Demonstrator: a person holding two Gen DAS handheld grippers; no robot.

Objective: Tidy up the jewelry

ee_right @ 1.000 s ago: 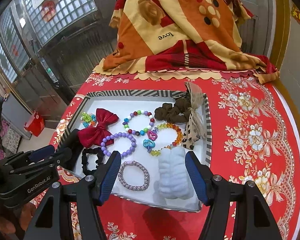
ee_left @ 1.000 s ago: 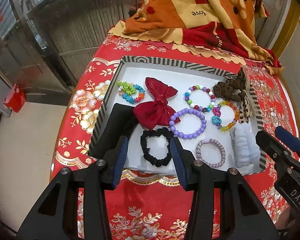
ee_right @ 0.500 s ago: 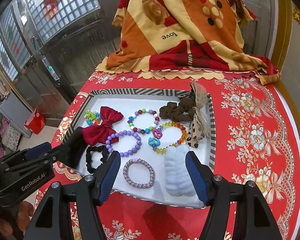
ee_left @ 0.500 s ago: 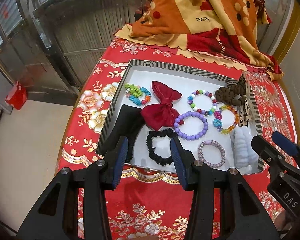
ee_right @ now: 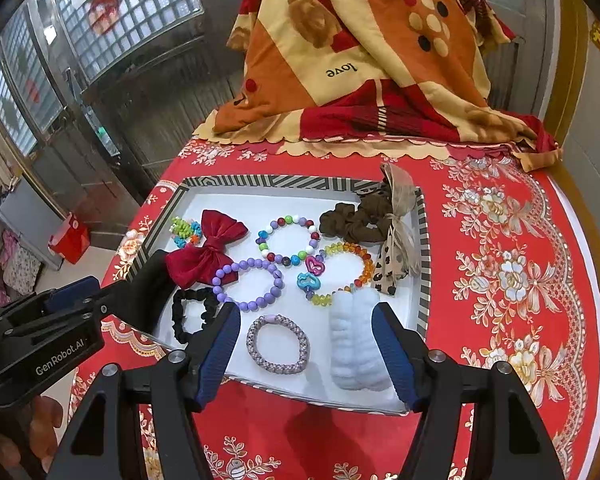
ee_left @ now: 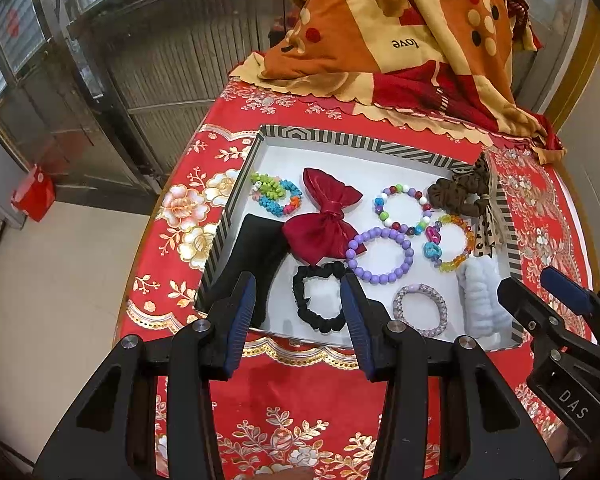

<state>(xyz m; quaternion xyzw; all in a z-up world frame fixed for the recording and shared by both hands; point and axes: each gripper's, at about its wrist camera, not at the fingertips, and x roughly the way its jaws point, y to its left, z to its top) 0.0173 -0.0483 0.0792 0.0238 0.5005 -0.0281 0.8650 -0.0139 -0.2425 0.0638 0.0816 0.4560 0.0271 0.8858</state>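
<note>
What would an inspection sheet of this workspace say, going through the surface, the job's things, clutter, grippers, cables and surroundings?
Surface: table in a red floral tablecloth.
Job's things: striped-rim tray holding a red bow, purple bead bracelet, multicolour bead bracelet, amber bracelet with charms, black scrunchie, brown scrunchie, white fluffy scrunchie, braided lilac band, black pad.
Clutter: folded orange blanket at the far edge.
Grippers: left gripper and right gripper both open, empty, above the tray's near edge.
Cables: nothing seen.
Surroundings: metal doors, glass-block window, red bag on floor.
</note>
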